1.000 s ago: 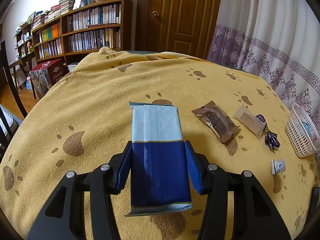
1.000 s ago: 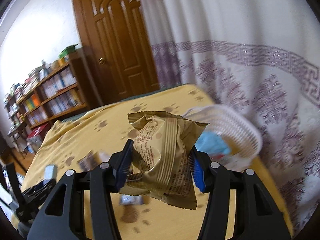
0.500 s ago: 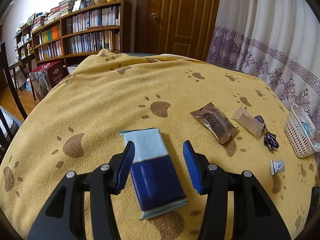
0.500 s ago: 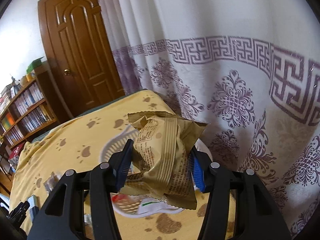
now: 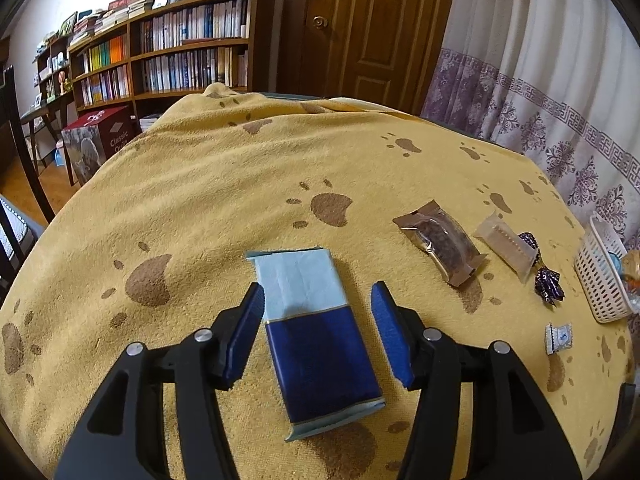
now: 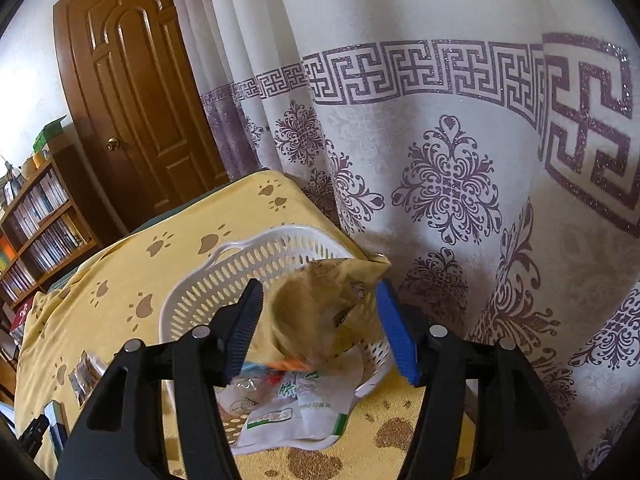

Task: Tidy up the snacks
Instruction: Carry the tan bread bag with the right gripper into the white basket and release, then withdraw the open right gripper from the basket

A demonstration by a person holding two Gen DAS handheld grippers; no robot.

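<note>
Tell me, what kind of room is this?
Probably a room in someone's home: a bookshelf packed with books, a wooden door, patterned curtains, and a table under a paw-print cloth.

Both hand-held grippers (image 5: pixel 316 322) (image 6: pixel 318 320), jaws opening.

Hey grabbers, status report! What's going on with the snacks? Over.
Left gripper opening, blue packet flat on blanket, pads clear. Right gripper opening, gold packet dropping blurred over white basket. Nothing blocking.
</note>
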